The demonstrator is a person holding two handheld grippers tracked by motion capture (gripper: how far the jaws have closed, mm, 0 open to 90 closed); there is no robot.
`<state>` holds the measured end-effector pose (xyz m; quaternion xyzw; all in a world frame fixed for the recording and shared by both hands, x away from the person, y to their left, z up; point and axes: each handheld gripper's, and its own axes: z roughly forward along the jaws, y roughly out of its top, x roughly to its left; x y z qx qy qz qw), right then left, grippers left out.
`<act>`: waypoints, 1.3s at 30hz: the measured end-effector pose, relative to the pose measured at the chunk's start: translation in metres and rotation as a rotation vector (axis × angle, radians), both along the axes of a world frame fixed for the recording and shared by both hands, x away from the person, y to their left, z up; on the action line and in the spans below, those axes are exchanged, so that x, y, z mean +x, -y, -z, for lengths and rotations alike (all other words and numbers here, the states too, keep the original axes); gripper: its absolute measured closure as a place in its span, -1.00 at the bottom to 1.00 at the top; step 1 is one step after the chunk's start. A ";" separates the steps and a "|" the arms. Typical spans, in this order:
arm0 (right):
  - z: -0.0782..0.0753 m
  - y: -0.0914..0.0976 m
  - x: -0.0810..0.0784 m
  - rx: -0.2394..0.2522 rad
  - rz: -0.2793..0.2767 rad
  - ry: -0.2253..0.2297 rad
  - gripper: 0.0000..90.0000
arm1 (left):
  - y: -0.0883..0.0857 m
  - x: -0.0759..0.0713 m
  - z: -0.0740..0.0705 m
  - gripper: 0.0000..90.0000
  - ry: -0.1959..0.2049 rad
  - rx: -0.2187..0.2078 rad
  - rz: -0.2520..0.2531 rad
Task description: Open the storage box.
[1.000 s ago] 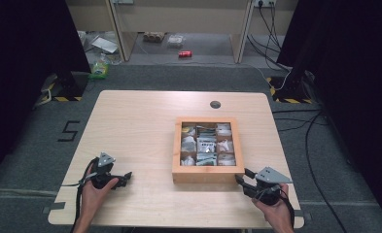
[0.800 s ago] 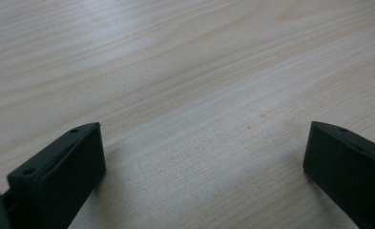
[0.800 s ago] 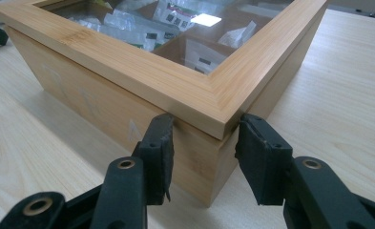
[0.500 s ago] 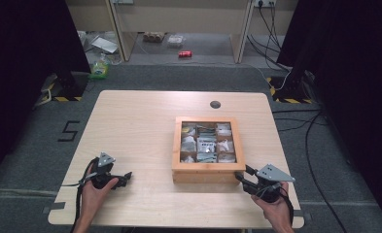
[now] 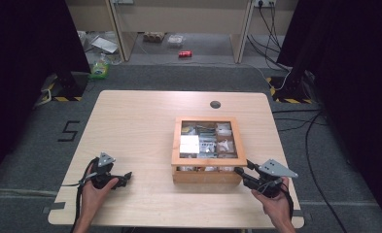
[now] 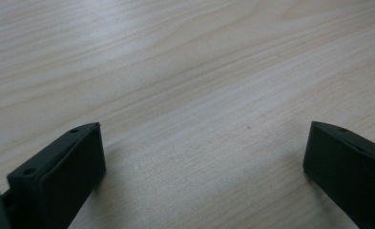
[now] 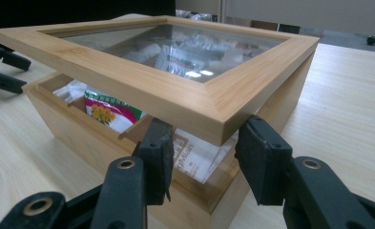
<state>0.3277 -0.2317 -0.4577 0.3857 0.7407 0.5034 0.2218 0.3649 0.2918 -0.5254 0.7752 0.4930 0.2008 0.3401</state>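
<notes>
Table (image 5: 140, 126) of pale wood stands on grey carpet (image 5: 33, 145).

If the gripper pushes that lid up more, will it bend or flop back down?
The lid is a thick wooden frame around a clear pane, so it probably stays stiff. It is already raised at the corner near the right gripper, so it likely swings up in one piece. Let go early, it would probably drop shut on the box.

Each hand-held gripper is built in black, the left hand-held gripper (image 5: 112, 177) and the right hand-held gripper (image 5: 247, 174) alike, topped by a grey three-cornered plate. Flat rectangular jaws with small screw holes are seen. A black cable is trailed from each.
</notes>
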 end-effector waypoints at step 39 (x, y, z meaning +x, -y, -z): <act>-0.040 -0.014 0.055 0.114 0.018 0.067 0.33 | 0.000 0.000 0.000 -1.00 0.000 0.000 0.001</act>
